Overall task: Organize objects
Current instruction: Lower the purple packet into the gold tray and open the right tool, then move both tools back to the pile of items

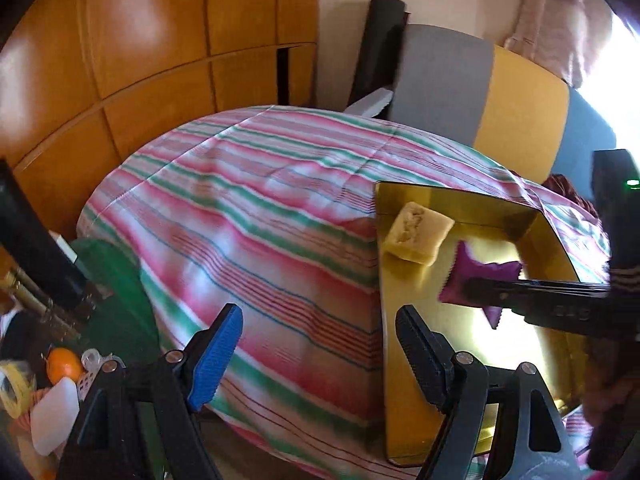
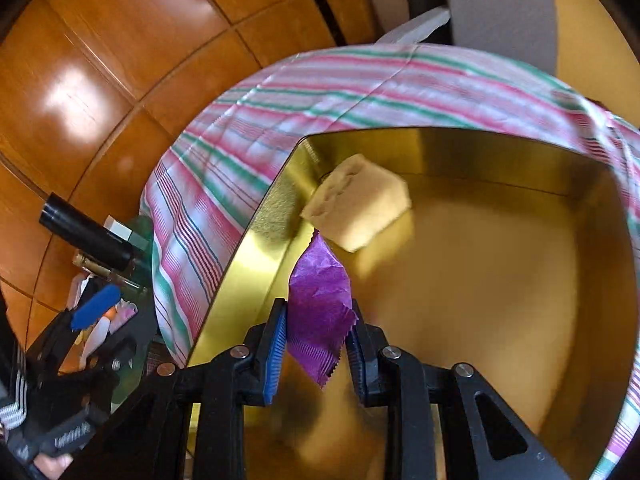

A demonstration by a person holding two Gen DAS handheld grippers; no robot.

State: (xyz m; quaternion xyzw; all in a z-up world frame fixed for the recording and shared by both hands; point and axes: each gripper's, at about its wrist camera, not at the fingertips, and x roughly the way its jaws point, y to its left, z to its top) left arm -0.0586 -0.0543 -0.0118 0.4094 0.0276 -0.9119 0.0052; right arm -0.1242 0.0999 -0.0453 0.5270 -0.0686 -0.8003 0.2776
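Left wrist view: our left gripper (image 1: 318,354) stands open and empty over the striped cloth (image 1: 256,208), beside 1 gold tray (image 1: 404,400) holding 1 pale block (image 1: 418,234).

Right wrist view: our right gripper (image 2: 316,354) is clamped on 1 purple packet (image 2: 320,296) above that tray; orange wood panels (image 2: 120,60) lie behind.

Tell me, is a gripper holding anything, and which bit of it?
The right gripper pinches the purple packet near its lower serrated end, over the gold tray. The left gripper is open, holding nothing.
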